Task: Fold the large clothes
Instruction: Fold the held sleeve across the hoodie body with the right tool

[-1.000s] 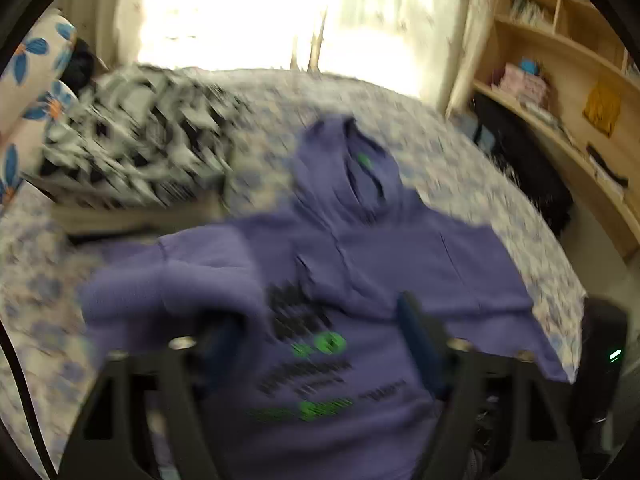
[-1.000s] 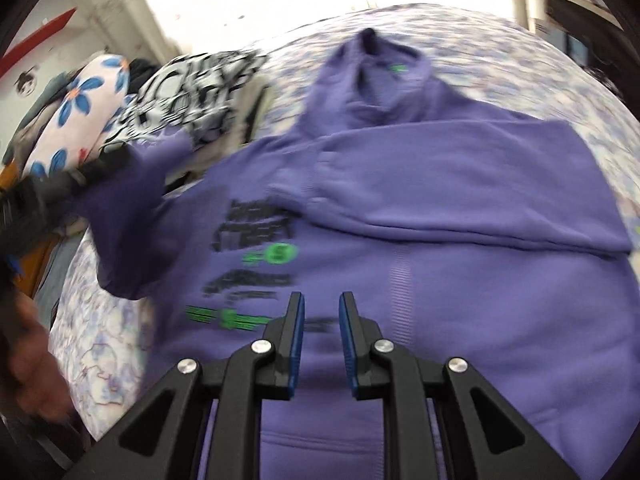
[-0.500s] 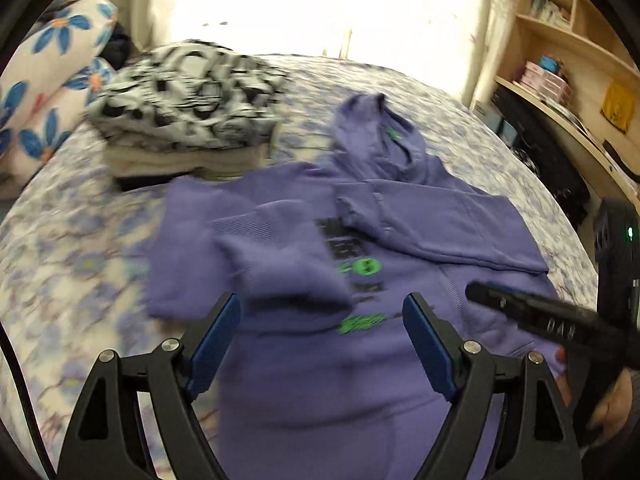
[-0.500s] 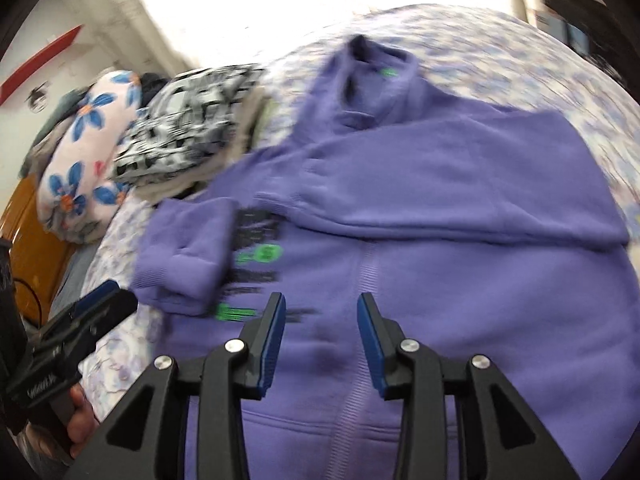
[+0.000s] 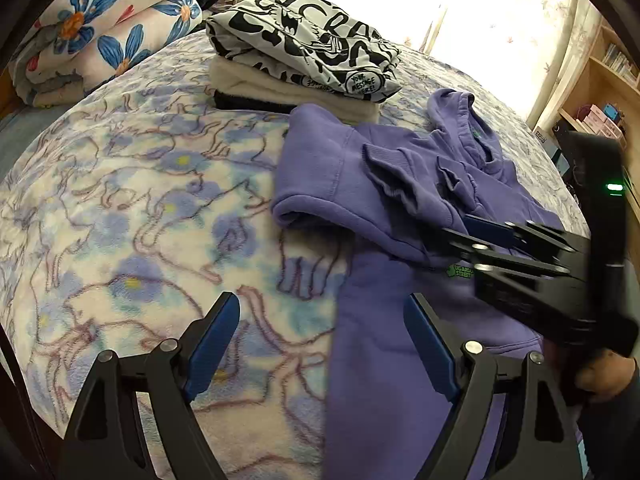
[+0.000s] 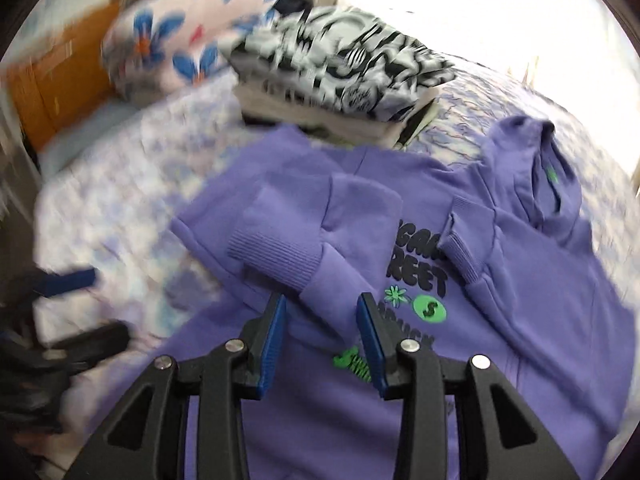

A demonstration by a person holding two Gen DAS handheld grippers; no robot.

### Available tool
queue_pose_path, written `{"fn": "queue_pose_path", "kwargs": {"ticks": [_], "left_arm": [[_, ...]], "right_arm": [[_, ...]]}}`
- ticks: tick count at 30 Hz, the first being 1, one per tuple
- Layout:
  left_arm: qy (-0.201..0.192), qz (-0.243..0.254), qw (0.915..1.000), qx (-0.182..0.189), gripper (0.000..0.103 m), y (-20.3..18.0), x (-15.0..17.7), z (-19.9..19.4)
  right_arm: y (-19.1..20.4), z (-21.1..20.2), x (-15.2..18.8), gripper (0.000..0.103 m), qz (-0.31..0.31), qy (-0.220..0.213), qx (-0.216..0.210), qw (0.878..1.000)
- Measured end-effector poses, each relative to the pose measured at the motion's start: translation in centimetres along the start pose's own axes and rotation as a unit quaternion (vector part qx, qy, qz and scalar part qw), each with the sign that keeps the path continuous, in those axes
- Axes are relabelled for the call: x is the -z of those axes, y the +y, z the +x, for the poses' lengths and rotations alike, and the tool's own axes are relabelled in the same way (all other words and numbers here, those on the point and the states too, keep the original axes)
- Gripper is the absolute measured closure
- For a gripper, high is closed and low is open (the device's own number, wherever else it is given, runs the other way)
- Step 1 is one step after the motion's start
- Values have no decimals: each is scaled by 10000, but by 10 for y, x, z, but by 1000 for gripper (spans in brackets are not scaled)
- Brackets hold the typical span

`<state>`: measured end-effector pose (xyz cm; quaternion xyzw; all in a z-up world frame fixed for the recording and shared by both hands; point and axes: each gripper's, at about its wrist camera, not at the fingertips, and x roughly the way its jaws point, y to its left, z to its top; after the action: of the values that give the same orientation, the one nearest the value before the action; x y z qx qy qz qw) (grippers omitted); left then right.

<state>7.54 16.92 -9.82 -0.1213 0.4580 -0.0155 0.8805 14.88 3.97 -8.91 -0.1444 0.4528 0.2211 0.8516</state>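
A purple hoodie with black and green print lies front-up on the bed, both sleeves folded across its chest. My left gripper is open and empty, low over the hoodie's left edge near the hem. My right gripper is open and empty, just above the folded left sleeve cuff; in the left wrist view it reaches in from the right over the chest print.
A stack of folded clothes topped by a black-and-white printed garment sits behind the hoodie. A floral pillow lies at the far left. The floral bedspread extends left. Wooden shelves stand at right.
The left sleeve has been laid across the chest and released. The left gripper swung down to the hoodie's left edge. The right gripper opened and moved left over the folded sleeve.
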Motion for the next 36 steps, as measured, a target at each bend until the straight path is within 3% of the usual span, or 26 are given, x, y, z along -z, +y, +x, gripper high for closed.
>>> {"fn": "queue_pose_path", "kwargs": {"ticks": [1,2,3,6,9,11,14,16,19,23,28,33,36], "left_arm": [[1,-5,10000,-20,20,2,0,1],[4,-8,10000,-30,20,2,1,0],[14,-17,10000,-39,20,2,1,1],[-14,-65,10000,-32,20,3,-1,1],[-76,-41,10000,-18,20,-1,-2,-1],[-97,15,10000,11,20,-5,-2,0],[-81,113,9999,58,20,-12,-3,4],[-28,200,9998,90,20,-19,-4,10],[17,346,9993,105,20,-30,-9,18],[109,675,9976,106,20,-49,-29,36],[215,1064,9941,-23,20,-74,-71,73],[512,885,9947,107,20,-83,-114,117],[713,771,9945,-27,20,-82,-135,146]], "right_arm": [[1,6,-4,66,-26,21,67,10000],[-1,7,-8,73,22,10,69,10000],[-6,4,-14,91,145,-67,-3,9999],[-37,-35,-35,91,735,-824,-87,9938],[-95,-94,-38,91,1698,-1709,107,9705],[-137,-120,-23,90,2327,-1967,404,9516],[-186,-131,14,84,2858,-1675,1031,9379],[-211,-118,46,70,3049,-1004,1219,9392],[-234,-98,100,66,3331,-232,1168,9353],[-253,-91,145,66,3764,92,864,9224],[-285,-89,145,66,4139,-186,463,9090],[-320,-54,124,64,4260,-143,153,9045],[-337,-25,111,63,4269,-6,-30,9043]]}}
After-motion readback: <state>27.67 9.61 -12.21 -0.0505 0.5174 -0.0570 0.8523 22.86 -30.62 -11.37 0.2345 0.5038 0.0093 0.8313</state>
